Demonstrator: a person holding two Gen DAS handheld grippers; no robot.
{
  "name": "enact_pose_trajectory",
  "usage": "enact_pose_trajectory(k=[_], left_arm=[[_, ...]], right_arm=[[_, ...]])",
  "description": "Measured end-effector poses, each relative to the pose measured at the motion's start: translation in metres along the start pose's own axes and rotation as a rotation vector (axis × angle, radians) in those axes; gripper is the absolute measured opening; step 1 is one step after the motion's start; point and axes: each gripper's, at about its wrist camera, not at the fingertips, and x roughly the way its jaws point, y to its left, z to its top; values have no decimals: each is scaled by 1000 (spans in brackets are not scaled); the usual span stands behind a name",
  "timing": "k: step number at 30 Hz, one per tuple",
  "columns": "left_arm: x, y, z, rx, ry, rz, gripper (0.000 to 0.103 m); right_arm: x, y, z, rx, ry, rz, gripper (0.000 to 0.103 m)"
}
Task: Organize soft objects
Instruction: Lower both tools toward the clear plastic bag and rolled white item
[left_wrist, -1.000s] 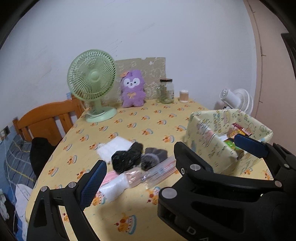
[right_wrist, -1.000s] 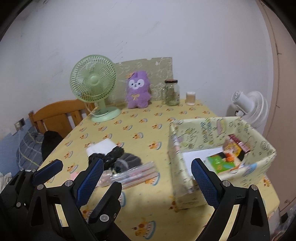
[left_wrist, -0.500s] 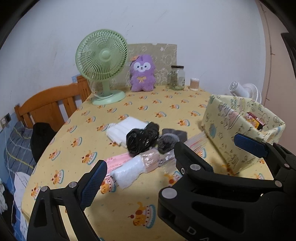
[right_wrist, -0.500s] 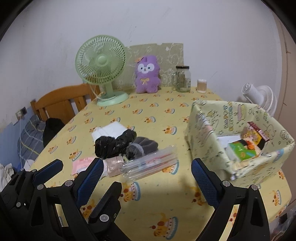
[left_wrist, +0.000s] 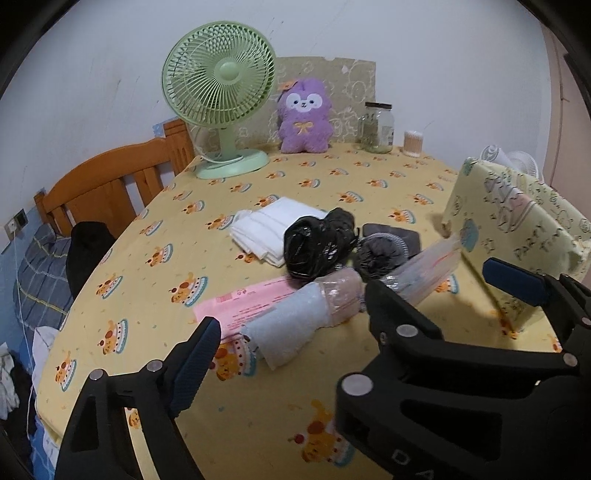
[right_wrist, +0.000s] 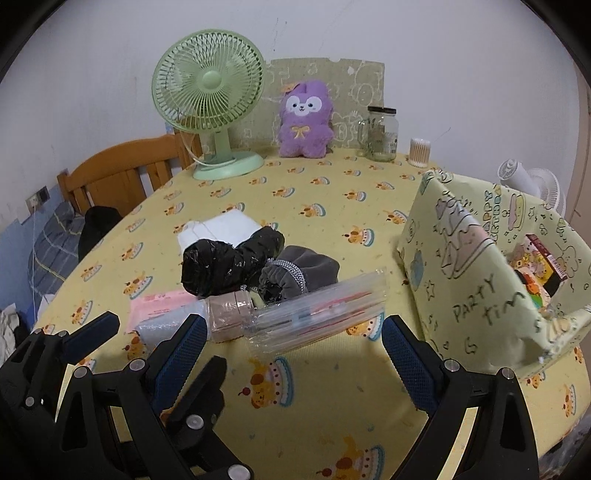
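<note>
A: Where's the soft stuff?

B: All heaped mid-table on the cake-print tablecloth (right_wrist: 295, 398). Nearest the grippers lie a clear plastic sleeve (right_wrist: 325, 310) and a wrapped roll, pale blue at one end and beige at the other (left_wrist: 306, 314), resting on a flat pink packet (left_wrist: 243, 302). Behind them sit a crumpled black plastic bag (right_wrist: 229, 262), a grey knit piece (right_wrist: 299, 273) and a folded white cloth (left_wrist: 273, 225), all touching or overlapping.

A: And the box?

B: The paper-covered box (right_wrist: 465, 266) stands to the right of the pile, close beside it. Inside I can only make out some colourful packets; none of the pile's things seem to be in it.

A: So how far along?

B: I'd say barely begun. Every soft item is still loose on the cloth.

A: Grippers?

B: The left gripper (left_wrist: 354, 310) has just been narrowing a little, though its fingers still stand wide with nothing pressed between them; the wrapped roll lies just ahead. The right gripper (right_wrist: 291, 336) is spread wide too, empty, facing the clear sleeve.

A: Anything beyond?

B: At the far edge, a green desk fan (right_wrist: 210, 99), a purple plush toy (right_wrist: 304, 118), a glass jar (right_wrist: 380, 133) and a tub of cotton swabs (right_wrist: 419, 151).
</note>
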Motion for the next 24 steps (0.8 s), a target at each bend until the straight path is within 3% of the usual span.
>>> enact_pose_trajectory(k=[19, 24], left_arm=[[35, 7, 13, 30, 61, 3, 85], [39, 4, 11, 57, 66, 8, 67]], right_arm=[[28, -2, 9, 14, 40, -42, 96], [33, -3, 7, 14, 59, -46, 96]])
